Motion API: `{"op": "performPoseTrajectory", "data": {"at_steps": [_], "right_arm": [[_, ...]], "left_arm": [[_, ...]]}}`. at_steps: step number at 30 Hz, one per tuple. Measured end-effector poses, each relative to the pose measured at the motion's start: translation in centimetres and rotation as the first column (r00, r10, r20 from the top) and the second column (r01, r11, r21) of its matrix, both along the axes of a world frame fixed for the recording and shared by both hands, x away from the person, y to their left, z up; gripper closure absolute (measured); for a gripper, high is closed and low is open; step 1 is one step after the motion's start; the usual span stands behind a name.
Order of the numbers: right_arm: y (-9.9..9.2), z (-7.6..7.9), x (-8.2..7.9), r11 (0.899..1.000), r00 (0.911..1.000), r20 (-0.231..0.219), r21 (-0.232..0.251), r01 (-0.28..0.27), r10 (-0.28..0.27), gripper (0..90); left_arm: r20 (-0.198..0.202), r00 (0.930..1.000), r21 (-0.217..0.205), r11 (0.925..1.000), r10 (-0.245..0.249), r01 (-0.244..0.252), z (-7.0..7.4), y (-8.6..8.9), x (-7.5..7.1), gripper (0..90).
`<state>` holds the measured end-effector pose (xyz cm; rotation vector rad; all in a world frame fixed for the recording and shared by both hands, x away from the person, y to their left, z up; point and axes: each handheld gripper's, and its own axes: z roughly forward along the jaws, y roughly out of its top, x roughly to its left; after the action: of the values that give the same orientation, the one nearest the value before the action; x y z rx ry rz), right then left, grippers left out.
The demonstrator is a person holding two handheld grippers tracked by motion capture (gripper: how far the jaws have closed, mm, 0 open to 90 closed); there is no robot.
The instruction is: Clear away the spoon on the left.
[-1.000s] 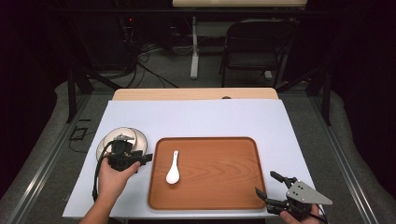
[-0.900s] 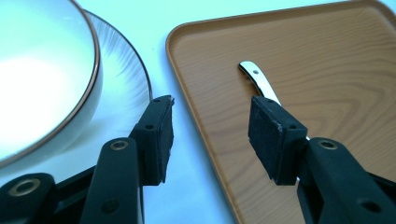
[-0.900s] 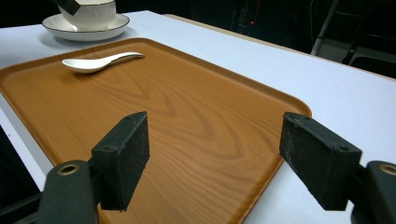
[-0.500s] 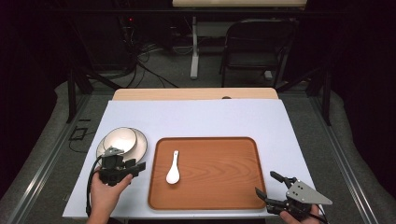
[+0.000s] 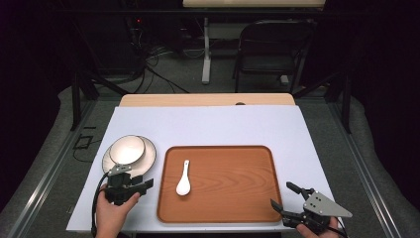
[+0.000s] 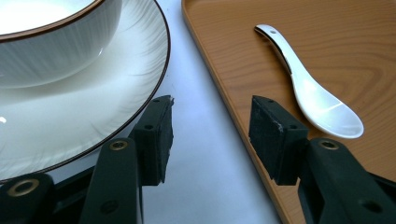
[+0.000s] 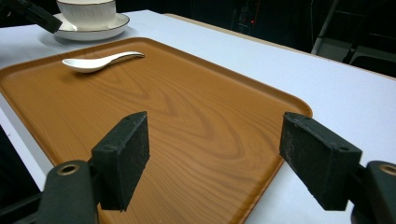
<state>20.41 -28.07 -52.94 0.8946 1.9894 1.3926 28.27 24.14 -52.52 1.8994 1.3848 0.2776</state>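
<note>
- Your left gripper (image 5: 134, 187) sits low over the white table cover (image 5: 218, 124), just below the saucer (image 5: 144, 159) and just left of the wooden tray (image 5: 228, 198).
- Its jaws stand wide apart with nothing between them; in the left gripper view the left pad (image 6: 156, 135) overlaps the saucer's rim, though you cannot tell from this whether it touches, and the right pad (image 6: 273, 135) overlaps the tray's left edge.
- The bare strip of cover between saucer and tray runs straight up the gap of those jaws.
- The white bowl (image 5: 127, 149) with a dark rim stands upright on the saucer, set toward the saucer's left side in the high view.
- The white ceramic spoon (image 5: 183, 178) lies on the tray's left part, bowl end toward you, handle pointing away.
- From the left gripper view the spoon (image 6: 310, 88) lies just beyond the right pad and is not touched.
- Your right gripper (image 5: 288, 197) is at the tray's near right corner, well apart from the spoon and the bowl.
- Its jaws are wide open and empty, straddling that corner of the tray (image 7: 187, 121) in the right gripper view.
</note>
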Motion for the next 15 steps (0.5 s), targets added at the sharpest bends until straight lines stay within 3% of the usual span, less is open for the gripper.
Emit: {"op": "performPoseTrajectory", "data": {"at_steps": [6,15], "right_arm": [[0.01,-0.01,0.03,1.000,1.0000,0.002,0.000,0.000,0.000,23.7],[0.02,0.00,0.03,1.000,1.0000,0.000,0.000,0.001,-0.001,23.7]], "left_arm": [[0.005,1.0000,0.017,0.9998,0.007,-0.007,-0.14,0.12,-0.04,49.2],[-0.014,0.9997,-0.009,0.9997,0.020,-0.021,-0.29,0.50,0.06,49.1]]}}
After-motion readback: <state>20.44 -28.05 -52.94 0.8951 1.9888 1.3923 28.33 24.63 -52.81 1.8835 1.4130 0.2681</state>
